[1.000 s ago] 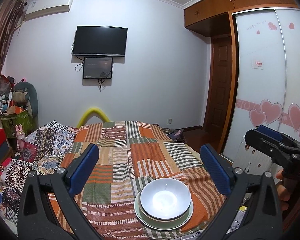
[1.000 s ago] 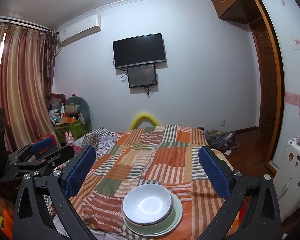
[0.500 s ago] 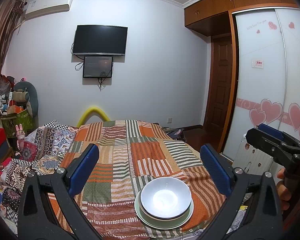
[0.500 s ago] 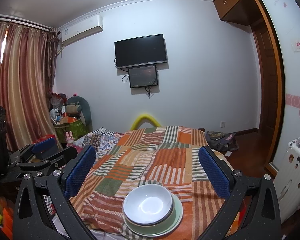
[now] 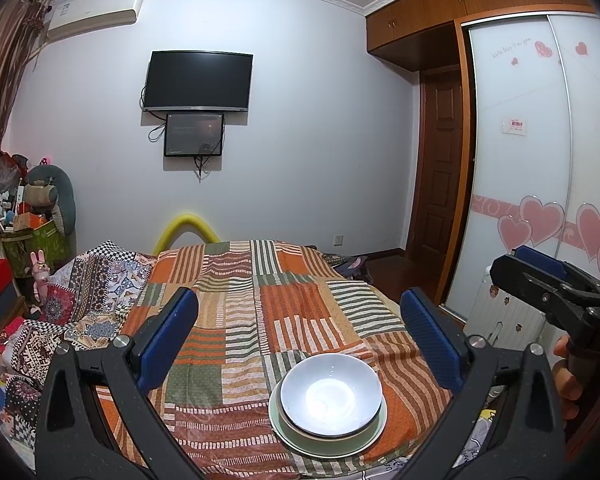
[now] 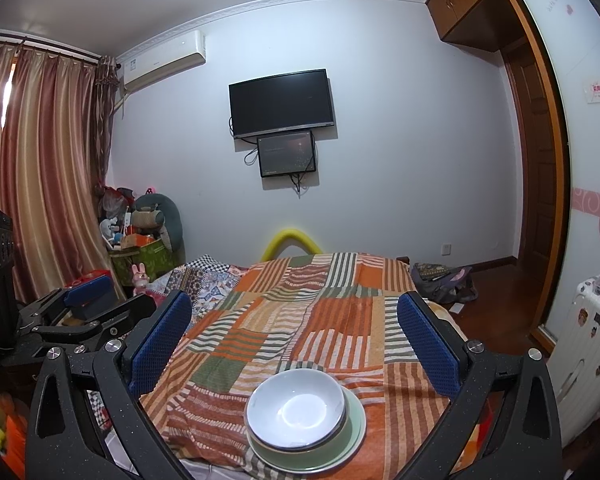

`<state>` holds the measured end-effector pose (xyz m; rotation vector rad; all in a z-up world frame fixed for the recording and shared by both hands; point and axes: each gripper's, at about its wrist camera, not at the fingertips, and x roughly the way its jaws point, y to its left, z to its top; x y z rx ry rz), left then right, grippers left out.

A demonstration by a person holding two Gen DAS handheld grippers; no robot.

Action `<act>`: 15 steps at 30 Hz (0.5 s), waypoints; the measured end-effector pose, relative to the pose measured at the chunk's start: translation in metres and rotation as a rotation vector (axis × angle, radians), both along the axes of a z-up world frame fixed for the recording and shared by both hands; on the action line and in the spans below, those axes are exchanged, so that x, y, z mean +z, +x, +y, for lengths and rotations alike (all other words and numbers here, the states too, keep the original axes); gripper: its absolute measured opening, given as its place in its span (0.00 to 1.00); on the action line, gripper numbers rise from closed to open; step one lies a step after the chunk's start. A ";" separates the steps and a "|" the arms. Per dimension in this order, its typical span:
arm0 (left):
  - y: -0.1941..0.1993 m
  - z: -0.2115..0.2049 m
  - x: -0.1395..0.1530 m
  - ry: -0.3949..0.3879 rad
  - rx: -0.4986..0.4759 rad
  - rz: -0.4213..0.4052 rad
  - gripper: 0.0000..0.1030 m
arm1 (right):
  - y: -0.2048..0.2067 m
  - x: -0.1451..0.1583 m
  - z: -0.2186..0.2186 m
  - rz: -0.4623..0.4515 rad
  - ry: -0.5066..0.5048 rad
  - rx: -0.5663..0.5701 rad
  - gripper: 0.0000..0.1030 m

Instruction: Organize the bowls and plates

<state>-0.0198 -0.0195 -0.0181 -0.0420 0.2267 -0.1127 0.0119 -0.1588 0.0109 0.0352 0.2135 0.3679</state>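
Observation:
A white bowl [image 5: 331, 394] sits inside a darker-rimmed bowl on a pale green plate [image 5: 364, 442], stacked near the front edge of a bed with a striped patchwork cover [image 5: 275, 300]. The stack shows in the right wrist view too: bowl [image 6: 295, 408], plate [image 6: 352, 440]. My left gripper [image 5: 300, 340] is open and empty, held above and behind the stack. My right gripper [image 6: 293, 336] is open and empty, likewise above the stack. Each gripper also shows at the edge of the other's view, the right one [image 5: 548, 292] and the left one [image 6: 83, 312].
A patterned quilt [image 5: 71, 300] lies on the bed's left side. Boxes and soft toys [image 5: 31, 232] pile up at the far left. A wardrobe with heart stickers [image 5: 540, 200] and a white suitcase [image 6: 588, 344] stand on the right. A bag [image 6: 444, 280] lies on the floor.

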 end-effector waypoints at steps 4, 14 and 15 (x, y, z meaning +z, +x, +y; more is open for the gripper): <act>0.000 0.000 0.000 -0.001 -0.006 0.003 1.00 | 0.000 0.000 -0.001 0.001 0.002 0.001 1.00; 0.001 0.002 -0.001 -0.004 -0.023 0.013 1.00 | 0.000 0.001 -0.001 0.005 0.001 0.000 1.00; 0.001 0.003 -0.001 -0.005 -0.023 0.014 1.00 | 0.000 0.001 -0.001 0.005 0.001 -0.001 0.99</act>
